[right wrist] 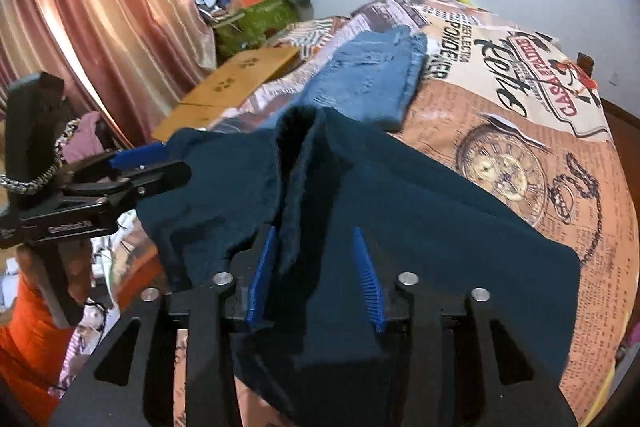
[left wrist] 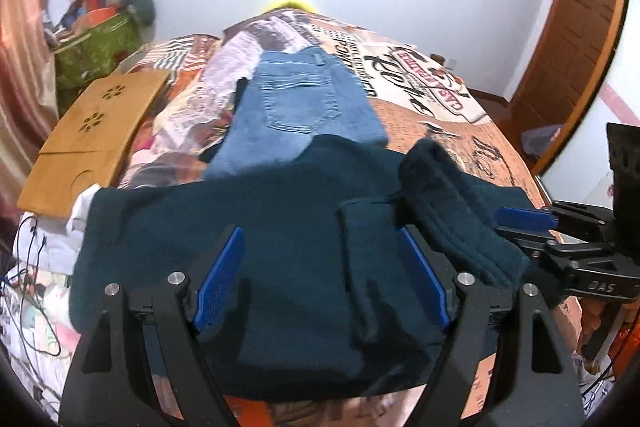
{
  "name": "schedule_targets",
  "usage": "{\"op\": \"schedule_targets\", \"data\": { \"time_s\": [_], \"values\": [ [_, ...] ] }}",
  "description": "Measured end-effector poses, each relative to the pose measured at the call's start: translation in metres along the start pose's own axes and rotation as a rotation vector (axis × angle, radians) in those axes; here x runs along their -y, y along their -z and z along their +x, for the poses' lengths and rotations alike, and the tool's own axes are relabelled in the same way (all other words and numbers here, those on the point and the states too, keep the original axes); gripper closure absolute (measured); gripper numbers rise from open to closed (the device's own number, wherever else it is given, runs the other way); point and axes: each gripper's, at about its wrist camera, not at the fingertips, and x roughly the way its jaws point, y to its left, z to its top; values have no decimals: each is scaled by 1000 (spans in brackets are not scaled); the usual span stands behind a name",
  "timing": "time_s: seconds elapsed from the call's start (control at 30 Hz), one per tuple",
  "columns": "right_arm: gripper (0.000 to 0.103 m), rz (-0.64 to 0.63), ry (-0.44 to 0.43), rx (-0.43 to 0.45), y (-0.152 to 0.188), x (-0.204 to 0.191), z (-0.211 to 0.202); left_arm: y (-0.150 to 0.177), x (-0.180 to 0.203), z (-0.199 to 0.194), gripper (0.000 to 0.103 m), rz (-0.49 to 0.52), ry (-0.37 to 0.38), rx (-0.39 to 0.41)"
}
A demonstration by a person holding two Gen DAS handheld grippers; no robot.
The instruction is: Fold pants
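Dark teal pants [left wrist: 256, 227] sprawl across the printed bedspread [right wrist: 520, 131], just in front of folded jeans [left wrist: 308, 107]. The left gripper [left wrist: 320, 279] gapes empty; the right gripper [right wrist: 316, 275] straddles a raised fold, jaws apart. The soft, limp knit looks best taken by its thick hem.

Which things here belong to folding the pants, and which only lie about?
Job: dark pants, left gripper, right gripper.
Lying about: jeans, wooden board, green bag, cables.
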Motion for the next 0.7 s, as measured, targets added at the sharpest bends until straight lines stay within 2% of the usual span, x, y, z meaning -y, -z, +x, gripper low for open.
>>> {"op": "schedule_targets", "data": {
  "time_s": [0.17, 0.33, 0.4, 0.5, 0.57, 0.63, 0.7],
  "values": [
    [62, 29, 36, 25, 4, 14, -18, -2, 4, 0, 24, 3, 7, -9],
    [61, 96, 90, 48, 16, 40, -43, -14, 43, -2, 24, 64, 71, 7],
    [58, 116, 132, 56, 23, 50, -54, -19, 65, -5, 24, 118, 89, 28],
    [55, 138, 178, 66, 33, 60, -64, -19, 93, 2, 15, 195, 89, 41],
    [55, 140, 200, 57, 40, 65, -67, -15, 104, 18, 14, 225, 81, -1],
    [55, 141, 209, 37, 46, 68, -66, -7, 110, 42, 14, 241, 74, -85],
    [54, 142, 201, 6, 54, 70, -62, 7, 107, 61, 15, 253, 31, -152]
  ]
}}
